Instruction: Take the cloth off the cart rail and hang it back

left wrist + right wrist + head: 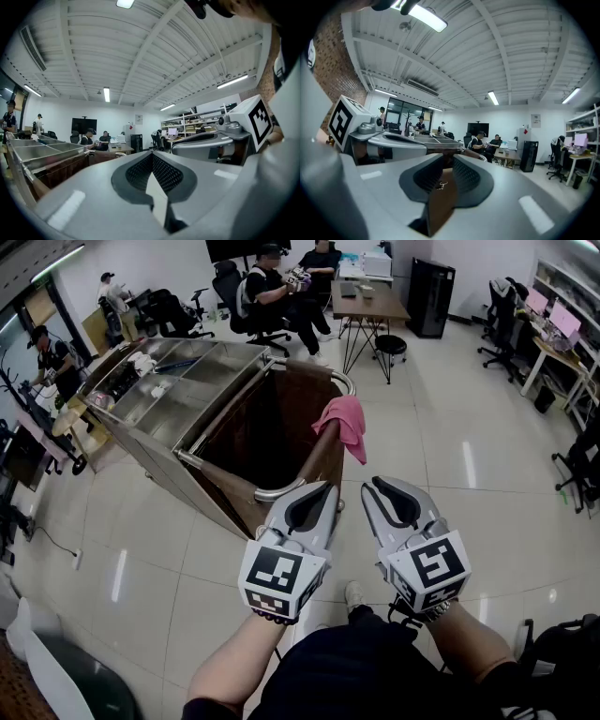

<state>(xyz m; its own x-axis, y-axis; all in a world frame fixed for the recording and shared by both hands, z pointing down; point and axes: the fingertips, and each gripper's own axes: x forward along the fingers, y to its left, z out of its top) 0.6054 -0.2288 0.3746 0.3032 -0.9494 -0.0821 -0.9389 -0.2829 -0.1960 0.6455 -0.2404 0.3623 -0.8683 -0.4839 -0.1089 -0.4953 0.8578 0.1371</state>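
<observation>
A steel-topped cart [169,395] stands on an office floor, with a pink cloth [349,423] draped over the rail [281,491] at its near corner. Just short of it, the left gripper [326,487] has its jaws closed on nothing. The right gripper [371,486] beside it has its jaws narrowly apart and empty.

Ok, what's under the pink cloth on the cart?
The pink cloth drapes over the cart rail at the brown bag edge. Bare rail shows beyond it at both ends; the stretch beneath the cloth is covered.
</observation>
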